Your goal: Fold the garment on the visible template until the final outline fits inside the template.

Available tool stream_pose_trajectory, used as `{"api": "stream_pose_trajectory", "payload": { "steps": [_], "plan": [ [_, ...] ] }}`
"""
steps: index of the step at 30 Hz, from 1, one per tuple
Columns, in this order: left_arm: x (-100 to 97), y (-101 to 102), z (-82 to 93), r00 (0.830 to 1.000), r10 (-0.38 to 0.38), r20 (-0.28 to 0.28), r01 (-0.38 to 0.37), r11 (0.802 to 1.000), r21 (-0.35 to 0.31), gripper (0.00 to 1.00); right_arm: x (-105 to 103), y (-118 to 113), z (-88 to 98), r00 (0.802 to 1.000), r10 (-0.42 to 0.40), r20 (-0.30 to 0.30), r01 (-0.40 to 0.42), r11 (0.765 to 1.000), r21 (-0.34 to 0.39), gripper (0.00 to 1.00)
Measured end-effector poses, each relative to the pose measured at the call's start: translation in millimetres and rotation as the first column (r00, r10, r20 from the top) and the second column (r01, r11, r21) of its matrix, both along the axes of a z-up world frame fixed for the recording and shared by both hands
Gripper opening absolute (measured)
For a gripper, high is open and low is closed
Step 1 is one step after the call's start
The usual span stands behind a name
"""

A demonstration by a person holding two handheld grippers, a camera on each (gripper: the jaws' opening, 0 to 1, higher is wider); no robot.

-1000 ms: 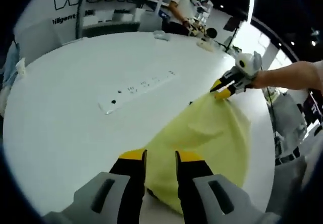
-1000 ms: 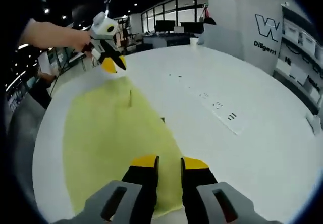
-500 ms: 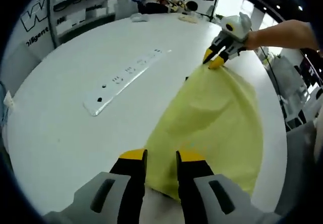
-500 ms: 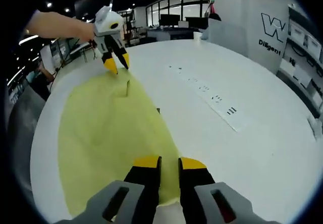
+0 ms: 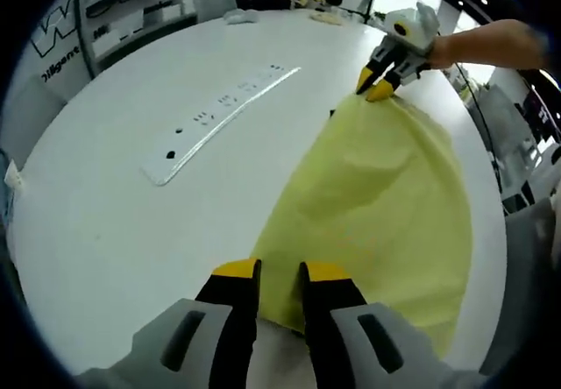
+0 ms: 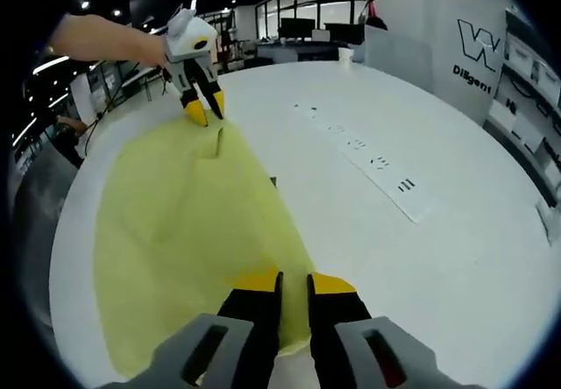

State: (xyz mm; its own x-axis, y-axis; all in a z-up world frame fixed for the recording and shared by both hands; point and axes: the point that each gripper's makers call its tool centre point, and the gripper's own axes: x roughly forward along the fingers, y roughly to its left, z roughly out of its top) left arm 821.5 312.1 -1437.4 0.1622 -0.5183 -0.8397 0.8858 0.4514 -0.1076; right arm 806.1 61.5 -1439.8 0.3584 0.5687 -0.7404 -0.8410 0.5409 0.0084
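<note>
Two grippers are stretching a yellow garment (image 5: 377,205) flat across a white table (image 5: 114,205). The left gripper (image 5: 279,271) is pinching one corner between nearly closed jaws. The right gripper (image 6: 293,276) is pinching the opposite corner, beside a white power strip (image 6: 368,163).

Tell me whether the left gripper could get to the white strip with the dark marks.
Probably yes: bare table lies between the left gripper and the strip, but its jaws hold the yellow garment.

Left claw (image 5: 280,271) grey-bodied, black jaws, yellow tips, right claw (image 6: 294,280) alike, white housing, bare forearm
</note>
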Motion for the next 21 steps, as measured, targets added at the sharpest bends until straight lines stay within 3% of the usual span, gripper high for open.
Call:
{"api": "stream_pose_trajectory", "payload": {
  "steps": [2, 6, 13, 21],
  "plan": [
    [1.1, 1.0, -0.3, 1.000, -0.009, 0.011, 0.009, 1.000, 0.010, 0.15, 0.8, -0.8, -0.5, 1.000, 0.005, 0.008, -0.005, 1.000, -0.013, 0.00],
    [0.3, 3.7, -1.3, 0.999, -0.015, 0.033, 0.014, 1.000, 0.023, 0.01, 1.7, -0.2, -0.6, 1.000, 0.011, 0.020, -0.011, 1.000, -0.027, 0.00],
    [-1.1, 6.1, 1.4, 1.000, -0.005, 0.028, 0.005, 1.000, 0.014, 0.00, 2.9, -3.1, 3.6, 0.999, 0.009, 0.036, -0.008, 0.999, -0.031, 0.00],
    [2.9, 13.9, 15.4, 0.998, 0.063, 0.020, -0.063, 0.998, -0.021, 0.00, 5.8, -10.2, 18.4, 0.998, -0.032, 0.057, 0.032, 0.999, 0.009, 0.00]
  ]
}}
